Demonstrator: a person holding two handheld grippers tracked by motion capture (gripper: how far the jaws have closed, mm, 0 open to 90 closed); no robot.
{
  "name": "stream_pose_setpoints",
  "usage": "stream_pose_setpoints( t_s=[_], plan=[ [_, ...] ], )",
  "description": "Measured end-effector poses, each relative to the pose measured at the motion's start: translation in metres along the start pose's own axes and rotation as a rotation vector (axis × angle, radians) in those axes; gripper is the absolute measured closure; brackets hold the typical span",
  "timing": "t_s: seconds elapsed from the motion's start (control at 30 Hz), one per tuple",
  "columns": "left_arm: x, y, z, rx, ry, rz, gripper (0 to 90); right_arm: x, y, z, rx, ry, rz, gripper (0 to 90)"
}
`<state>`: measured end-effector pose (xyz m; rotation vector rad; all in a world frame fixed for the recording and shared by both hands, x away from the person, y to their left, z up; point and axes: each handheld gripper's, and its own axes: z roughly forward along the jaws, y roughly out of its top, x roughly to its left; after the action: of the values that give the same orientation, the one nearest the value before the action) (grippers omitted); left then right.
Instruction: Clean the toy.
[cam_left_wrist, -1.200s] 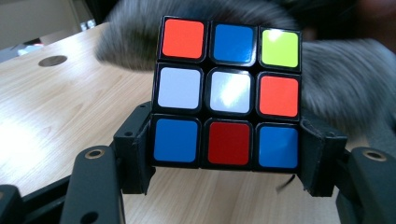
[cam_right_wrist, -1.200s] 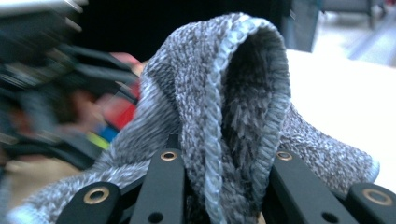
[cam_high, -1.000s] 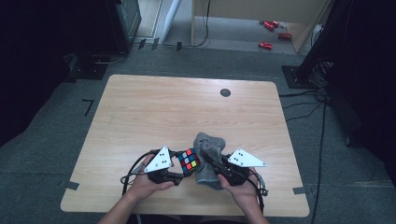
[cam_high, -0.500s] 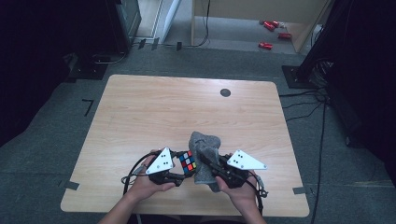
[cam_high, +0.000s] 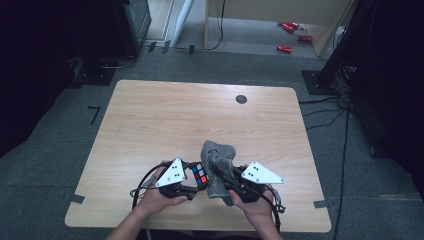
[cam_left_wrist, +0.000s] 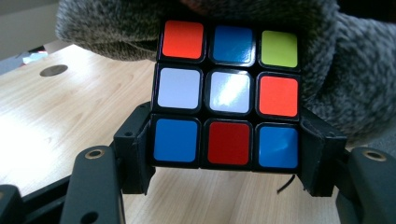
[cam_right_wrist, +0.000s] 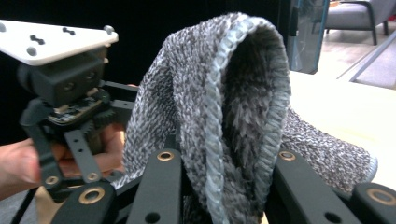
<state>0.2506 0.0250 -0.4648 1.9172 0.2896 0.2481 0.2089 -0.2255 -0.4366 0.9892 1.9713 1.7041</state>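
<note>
My left gripper (cam_high: 192, 181) is shut on a Rubik's cube (cam_high: 200, 175), its jaws pressing the cube's two sides. In the left gripper view the cube (cam_left_wrist: 227, 93) fills the centre, held just above the wooden table (cam_left_wrist: 70, 107). A grey knitted sock (cam_high: 217, 162) is pinched at its cuff by my right gripper (cam_high: 223, 176), which holds it up right beside the cube. The sock's open mouth (cam_right_wrist: 243, 107) rises between the jaws in the right gripper view, and the left gripper (cam_right_wrist: 70, 116) is seen beyond it. The sock (cam_left_wrist: 345, 70) drapes behind and over the cube's top.
The table (cam_high: 200, 120) has a round dark grommet hole (cam_high: 241, 99) near its far edge. Both hands work at the near edge. Red items (cam_high: 290, 35) lie on the floor beyond the table, and cables (cam_high: 345, 115) run along the right side.
Both grippers have shifted slightly toward the near table edge with the cube and sock. The grips are unchanged.
</note>
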Motion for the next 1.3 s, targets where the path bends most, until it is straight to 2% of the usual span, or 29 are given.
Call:
stream_pose_setpoints(
  t_s=[0.1,0.17,0.3,0.37,0.47,0.57,0.63,0.67,0.77,0.83,0.9,1.0,1.07,1.13,1.3],
  plan=[
    [0.000,0.001,-0.001,-0.015,-0.004,-0.008,34.5,-0.013,-0.007,0.001,0.024,-0.049,0.046,74.9],
    [0.001,0.001,-0.001,-0.016,-0.005,-0.009,34.5,-0.016,-0.009,0.000,0.029,-0.056,0.067,75.0],
    [0.000,0.001,0.001,-0.007,0.000,-0.009,34.5,-0.001,0.000,-0.003,-0.026,-0.001,0.024,74.0],
    [-0.001,0.002,0.000,-0.012,-0.004,-0.009,34.5,0.005,0.003,-0.002,-0.027,-0.008,-0.009,73.5],
    [0.000,0.002,-0.001,-0.021,-0.006,-0.015,34.5,-0.003,-0.001,-0.001,-0.018,-0.023,0.018,73.9],
    [0.002,0.001,-0.002,-0.027,-0.008,-0.030,34.5,-0.012,-0.007,0.000,0.022,-0.073,0.026,74.2],
    [0.003,0.001,-0.002,-0.027,-0.012,-0.036,34.5,-0.011,-0.006,-0.001,0.012,-0.066,0.036,74.3],
    [0.003,0.001,-0.001,-0.024,-0.011,-0.035,34.5,-0.007,-0.004,-0.002,-0.002,-0.054,0.024,74.3],
    [0.001,0.001,0.000,-0.022,-0.014,-0.033,34.5,0.004,0.002,-0.003,-0.040,0.009,0.008,74.2],
    [0.002,0.001,-0.002,-0.025,-0.012,-0.037,34.5,0.004,0.002,-0.002,-0.038,0.007,-0.005,74.3],
    [0.005,0.001,-0.004,-0.031,0.000,-0.045,34.5,-0.004,-0.003,-0.001,-0.024,-0.018,0.001,74.5],
    [0.013,0.002,-0.012,-0.073,0.015,-0.098,34.5,-0.019,-0.013,-0.001,0.014,-0.091,-0.005,74.3],
    [0.020,0.002,-0.018,-0.111,0.026,-0.157,34.4,-0.026,-0.020,0.002,0.023,-0.107,-0.051,74.1],
    [0.024,0.003,-0.021,-0.140,0.013,-0.204,34.5,-0.027,-0.025,0.007,0.033,-0.096,-0.108,73.5],
    [0.024,0.004,-0.020,-0.154,-0.006,-0.237,34.4,-0.010,-0.033,0.022,0.043,-0.035,-0.222,71.8]
  ],
)
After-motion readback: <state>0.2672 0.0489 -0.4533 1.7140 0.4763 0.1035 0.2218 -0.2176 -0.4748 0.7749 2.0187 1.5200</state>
